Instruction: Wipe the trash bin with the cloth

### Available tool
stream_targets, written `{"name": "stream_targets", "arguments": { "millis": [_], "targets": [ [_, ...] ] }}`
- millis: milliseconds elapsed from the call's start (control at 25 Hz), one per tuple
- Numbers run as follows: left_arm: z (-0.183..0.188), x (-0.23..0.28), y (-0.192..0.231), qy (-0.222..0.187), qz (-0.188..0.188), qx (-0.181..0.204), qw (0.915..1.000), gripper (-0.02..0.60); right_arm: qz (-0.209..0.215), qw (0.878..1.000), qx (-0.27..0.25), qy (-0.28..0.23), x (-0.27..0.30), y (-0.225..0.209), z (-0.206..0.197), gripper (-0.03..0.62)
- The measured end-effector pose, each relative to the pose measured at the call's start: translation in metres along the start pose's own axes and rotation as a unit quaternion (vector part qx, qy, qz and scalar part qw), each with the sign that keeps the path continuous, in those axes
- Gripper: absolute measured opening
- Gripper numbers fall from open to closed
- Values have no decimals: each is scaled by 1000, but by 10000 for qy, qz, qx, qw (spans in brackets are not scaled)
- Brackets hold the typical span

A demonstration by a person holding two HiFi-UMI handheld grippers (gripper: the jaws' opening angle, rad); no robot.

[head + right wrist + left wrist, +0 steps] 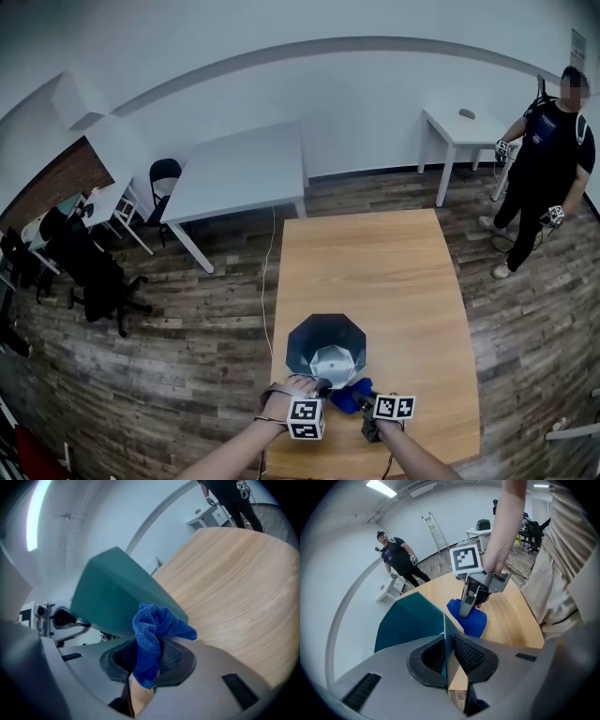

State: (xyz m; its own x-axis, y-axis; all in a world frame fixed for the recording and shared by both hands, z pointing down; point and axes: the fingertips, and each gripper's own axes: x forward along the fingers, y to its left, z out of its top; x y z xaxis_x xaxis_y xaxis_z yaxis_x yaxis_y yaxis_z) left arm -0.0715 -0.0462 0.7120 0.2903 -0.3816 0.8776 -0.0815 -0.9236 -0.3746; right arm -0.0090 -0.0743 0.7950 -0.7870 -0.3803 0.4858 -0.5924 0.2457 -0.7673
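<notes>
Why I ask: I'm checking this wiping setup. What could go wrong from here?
1. The left gripper pinches only one thin wall of the trash bin; wiping pressure might tip or twist it.
2. The bin stands near the near end of the table, so a push toward the person could slide it off.
3. The right gripper clamps a bunched fold of the cloth; it may pull free under rubbing.

Desk (375, 272): I see a long wooden top running away from me.
Trash bin (326, 349): dark, faceted, upright with its mouth open, on the desk's near end.
Cloth (349, 397): blue, bunched just beside the bin's near side.
Left gripper (322, 382): at the bin's near rim.
Right gripper (362, 399): its tip is in the cloth.
Room: I see a white table (239, 173) beyond the desk and a person (548, 159) standing far right.
</notes>
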Motion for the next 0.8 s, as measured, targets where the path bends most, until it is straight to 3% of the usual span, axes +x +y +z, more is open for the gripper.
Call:
{"name": "stream_targets", "arguments": {
  "millis": [400, 800],
  "targets": [
    [13, 3, 2, 207, -19, -508, 9985, 52, 824, 9939, -134, -717, -62, 102, 37, 80],
    [19, 4, 3, 196, -2, -548, 9983, 51, 404, 9969, -43, -679, -44, 89, 32, 80]
  ]
}}
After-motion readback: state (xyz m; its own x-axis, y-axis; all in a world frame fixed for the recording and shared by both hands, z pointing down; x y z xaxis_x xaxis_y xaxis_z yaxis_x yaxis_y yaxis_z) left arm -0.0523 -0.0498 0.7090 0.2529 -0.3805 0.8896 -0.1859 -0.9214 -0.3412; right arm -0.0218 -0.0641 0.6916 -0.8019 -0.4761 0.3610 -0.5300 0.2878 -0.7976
